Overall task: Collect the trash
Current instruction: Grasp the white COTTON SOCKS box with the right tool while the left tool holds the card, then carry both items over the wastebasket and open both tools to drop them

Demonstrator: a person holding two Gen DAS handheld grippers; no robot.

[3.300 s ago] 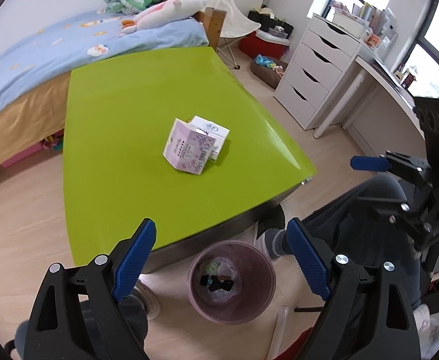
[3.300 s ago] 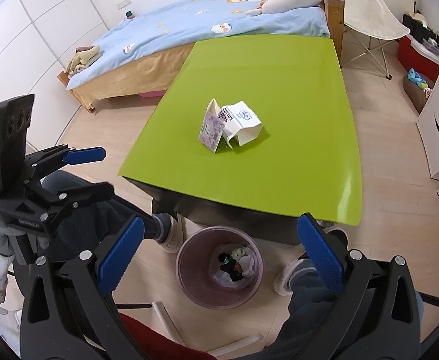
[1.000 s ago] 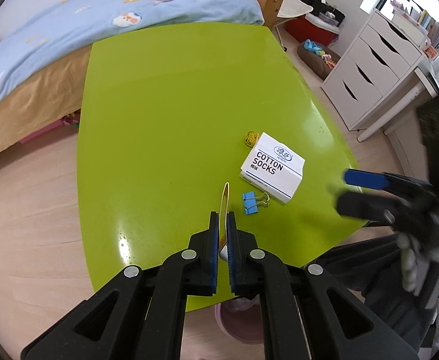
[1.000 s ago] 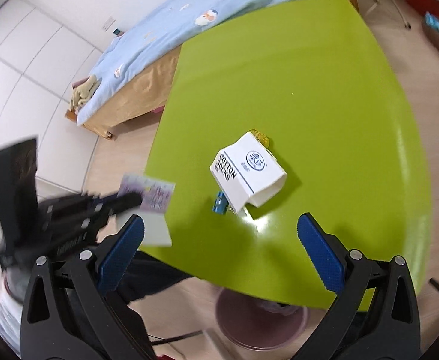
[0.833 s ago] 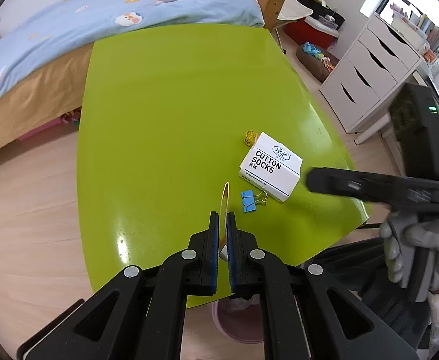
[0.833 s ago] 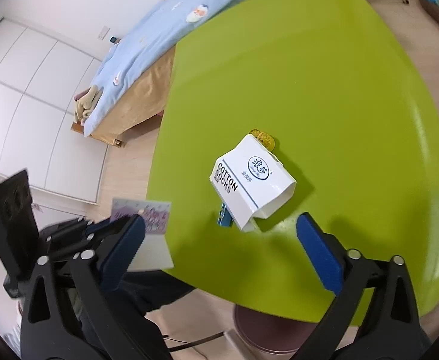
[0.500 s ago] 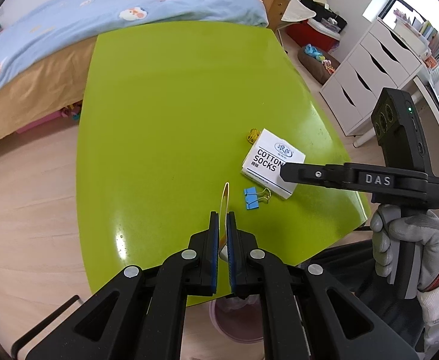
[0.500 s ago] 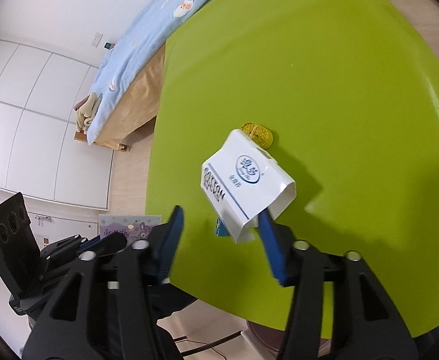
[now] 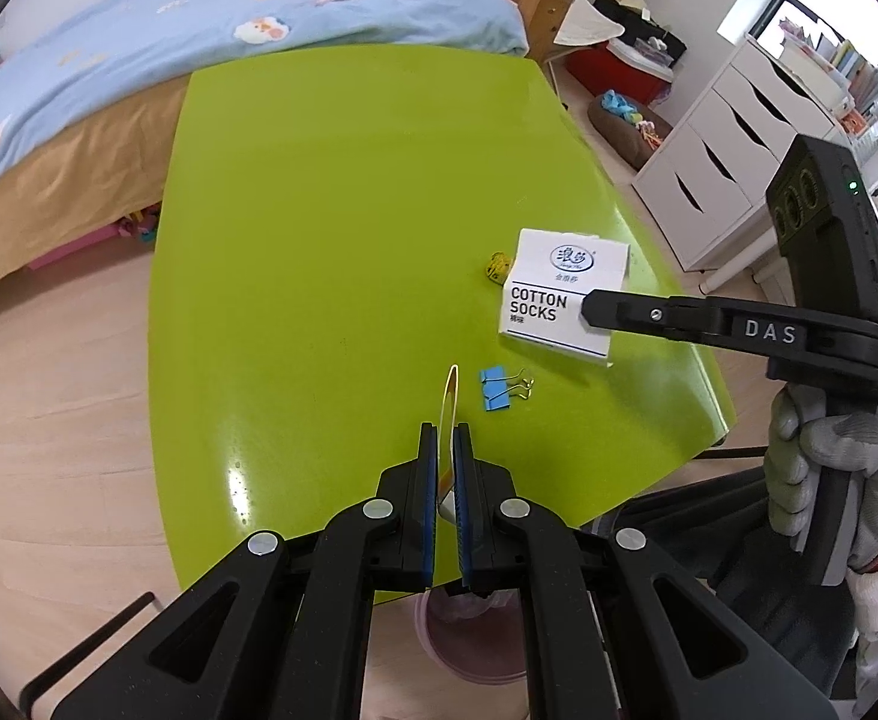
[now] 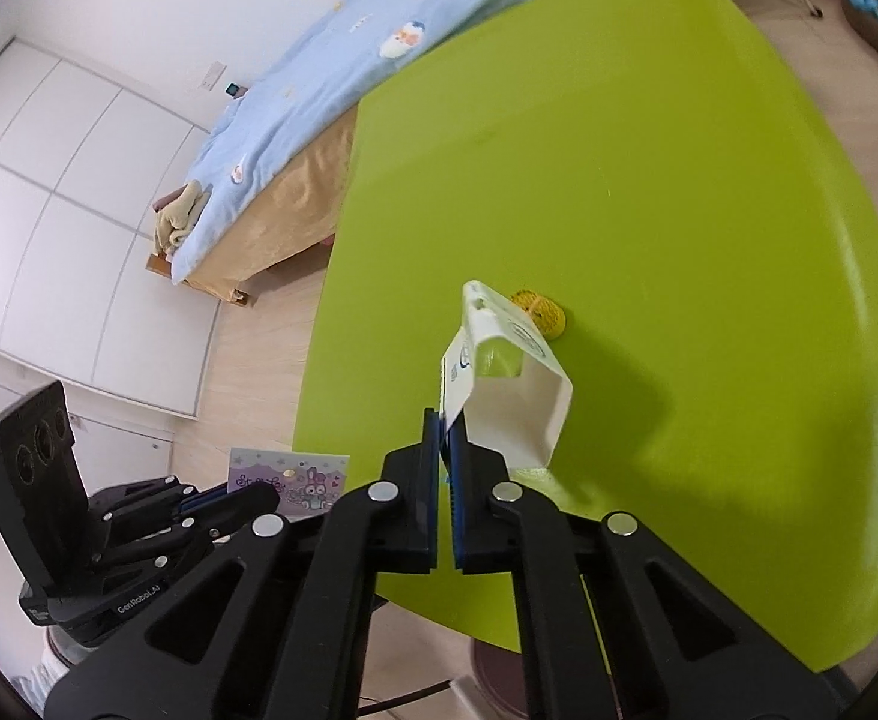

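Now sock box (image 10: 502,396) between right gripper (image 10: 446,429) jaws

1. Glossy, smooth lime-green counter (image 9: 330,228), mirroring window light.
2. Matt white cardboard sock box (image 9: 559,294), printed lettering on top.
3. Thin printed paper card (image 10: 288,480), pastel.
4. Matt black plastic left tool (image 9: 446,450) and right tool (image 10: 446,438), blue ribbed pads, shiny metal rivets.
5. Soft cloth bedspread (image 9: 138,48); pale wood-look floor (image 9: 48,420).
6. Grey knitted glove (image 9: 823,468).

Both grippers' fingers (image 9: 446,462) (image 10: 446,450) apparently clamped, angled downward.
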